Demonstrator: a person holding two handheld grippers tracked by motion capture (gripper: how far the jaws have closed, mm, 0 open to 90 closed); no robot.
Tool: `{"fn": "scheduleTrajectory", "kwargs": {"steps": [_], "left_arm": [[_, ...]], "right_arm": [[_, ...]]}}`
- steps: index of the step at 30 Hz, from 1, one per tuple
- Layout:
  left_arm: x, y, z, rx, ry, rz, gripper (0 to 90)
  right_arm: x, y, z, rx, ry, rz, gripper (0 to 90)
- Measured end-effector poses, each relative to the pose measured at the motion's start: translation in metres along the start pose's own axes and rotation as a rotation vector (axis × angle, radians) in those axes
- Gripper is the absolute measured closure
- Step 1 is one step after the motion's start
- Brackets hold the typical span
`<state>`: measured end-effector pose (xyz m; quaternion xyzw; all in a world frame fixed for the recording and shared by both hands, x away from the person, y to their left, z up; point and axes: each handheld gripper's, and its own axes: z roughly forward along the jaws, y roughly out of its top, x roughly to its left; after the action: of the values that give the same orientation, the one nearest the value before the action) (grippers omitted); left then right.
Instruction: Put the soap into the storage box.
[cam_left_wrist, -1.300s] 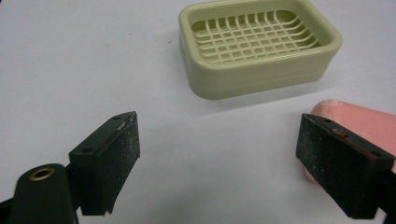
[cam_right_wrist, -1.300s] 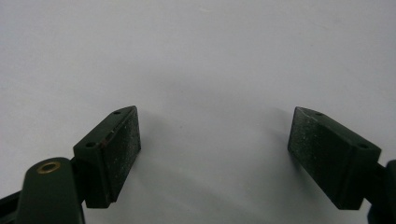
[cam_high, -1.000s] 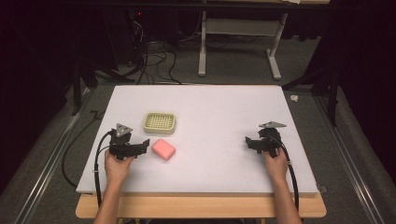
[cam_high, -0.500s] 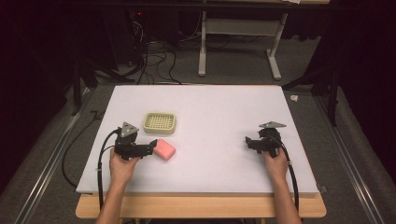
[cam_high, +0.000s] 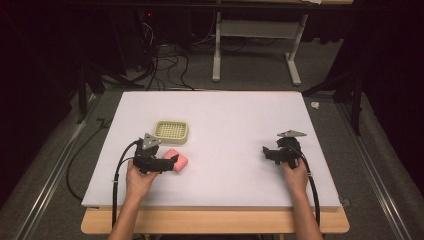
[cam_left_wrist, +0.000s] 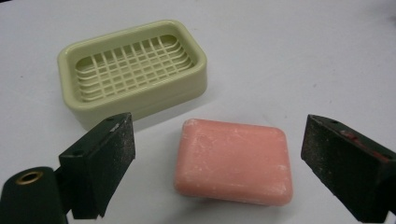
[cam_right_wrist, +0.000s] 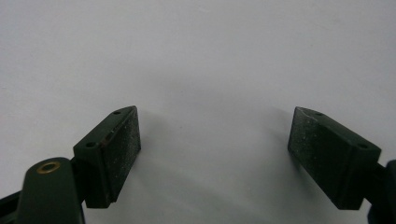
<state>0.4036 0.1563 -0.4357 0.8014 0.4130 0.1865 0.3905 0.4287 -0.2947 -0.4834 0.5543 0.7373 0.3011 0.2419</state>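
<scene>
**A:** Where is the pink soap bar (cam_left_wrist: 235, 162) just now?

**B:** In the left gripper view it lies flat on the white table (cam_left_wrist: 299, 56), in the lower middle of the frame, between the two black jaws. Neither jaw touches it; there is bare table on both sides of the bar.

**A:** So the left gripper (cam_high: 172, 161) is released?

**B:** Yes, its jaws stand wide apart with the bar in the gap. In the high view that gripper sits in the lower left of the frame, its tips right at the soap bar (cam_high: 178, 159), and the person's left hand (cam_high: 137, 181) holds it from below.

**A:** And the soap dish (cam_left_wrist: 132, 69)?

**B:** Upper left of the left gripper view, a pale yellow-green tray with a grid floor, nothing in it. It stands just beyond the bar and apart from it. In the high view the soap dish (cam_high: 171, 131) is above and slightly left of the bar, near it.

**A:** What about the other side?

**B:** The right gripper (cam_high: 265, 151) is at the right of the high view, well apart from the soap and dish, low over the table with the right hand (cam_high: 295, 176) behind it. In the right gripper view its jaws are spread, nothing but white tabletop between them.

**A:** Anything else around?

**B:** Cables (cam_high: 165, 65) lie on the floor beyond the table's far edge, upper left of the high view, beside a grey stand (cam_high: 255, 30).
</scene>
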Motion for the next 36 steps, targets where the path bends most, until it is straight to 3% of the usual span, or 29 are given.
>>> {"fn": "scheduleTrajectory", "kwargs": {"steps": [19, 36], "left_arm": [[-0.012, -0.008, 0.031, 0.091, -0.011, 0.04, 10.3], [-0.012, -0.015, 0.043, 0.136, 0.0, 0.054, 12.9]], "right_arm": [[0.0, 0.0, 0.0, 0.0, 0.0, 0.0, 17.9], [0.0, 0.0, 0.0, 0.0, 0.0, 0.0, 17.9]]}}
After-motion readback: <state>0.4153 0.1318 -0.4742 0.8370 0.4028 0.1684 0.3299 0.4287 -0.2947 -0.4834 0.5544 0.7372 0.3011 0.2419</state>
